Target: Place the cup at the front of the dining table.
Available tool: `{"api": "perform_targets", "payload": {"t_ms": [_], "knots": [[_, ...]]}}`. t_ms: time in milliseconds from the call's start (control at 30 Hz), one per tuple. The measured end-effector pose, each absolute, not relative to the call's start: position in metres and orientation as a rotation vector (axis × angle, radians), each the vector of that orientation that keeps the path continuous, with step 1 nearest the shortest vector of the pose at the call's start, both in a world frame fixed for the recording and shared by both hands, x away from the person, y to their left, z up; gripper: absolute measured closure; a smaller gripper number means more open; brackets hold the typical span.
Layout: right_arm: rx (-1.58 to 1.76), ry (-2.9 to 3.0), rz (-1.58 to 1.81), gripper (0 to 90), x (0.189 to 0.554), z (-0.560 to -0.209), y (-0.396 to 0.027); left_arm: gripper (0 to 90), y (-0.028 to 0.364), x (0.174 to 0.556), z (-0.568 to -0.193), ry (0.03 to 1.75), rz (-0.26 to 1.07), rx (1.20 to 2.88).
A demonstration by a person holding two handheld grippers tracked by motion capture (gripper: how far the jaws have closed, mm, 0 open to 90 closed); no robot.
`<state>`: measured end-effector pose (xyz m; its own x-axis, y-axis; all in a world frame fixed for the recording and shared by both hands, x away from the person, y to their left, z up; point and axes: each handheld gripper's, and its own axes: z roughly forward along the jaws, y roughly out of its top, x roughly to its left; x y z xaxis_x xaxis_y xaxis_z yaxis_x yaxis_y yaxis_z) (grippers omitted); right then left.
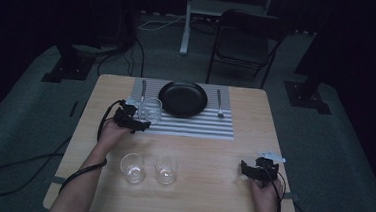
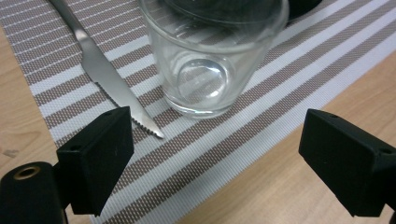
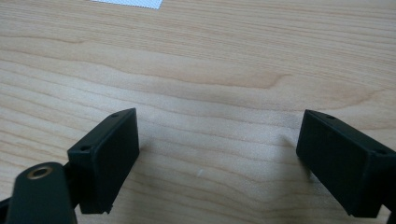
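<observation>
Hovering left gripper [image 2: 215,149] just short of glass tumbler [image 2: 212,56], fingers spread wide, nothing between them. Tumbler sitting upright on striped placemat [image 2: 261,126], knife [image 2: 105,70] just beside it, black plate [image 1: 182,98] near. Guessing it's light but rigid, slick, breakable, so no hard squeezing. Best hold looking like across side wall, about mid-height, fingers either side. Long axis running vertical, mouth pointing up. Right gripper [image 3: 217,163] idling over bare wooden surface [image 3: 210,70], fingers also wide, holding nothing.
</observation>
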<state>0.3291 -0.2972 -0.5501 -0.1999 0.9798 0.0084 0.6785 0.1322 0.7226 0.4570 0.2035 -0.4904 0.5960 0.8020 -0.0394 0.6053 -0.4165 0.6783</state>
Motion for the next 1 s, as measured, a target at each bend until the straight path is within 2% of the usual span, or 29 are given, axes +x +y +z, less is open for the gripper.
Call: {"api": "perform_targets", "payload": {"t_ms": [367, 567, 1000], "knots": [[1.591, 1.941, 0.837, 12.6, 0.329, -0.550, -0.297, 10.8, 0.214, 0.438, -0.488, 1.097, 0.408, 2.123], [1.591, 1.941, 0.837, 12.6, 0.329, -0.550, -0.297, 10.9, 0.222, 0.429, -0.490, 1.108, 0.370, 2.090], [1.590, 1.941, 0.837, 12.6, 0.329, -0.550, -0.297, 10.9, 0.245, 0.410, -0.499, 1.136, 0.416, 2.072]]}}
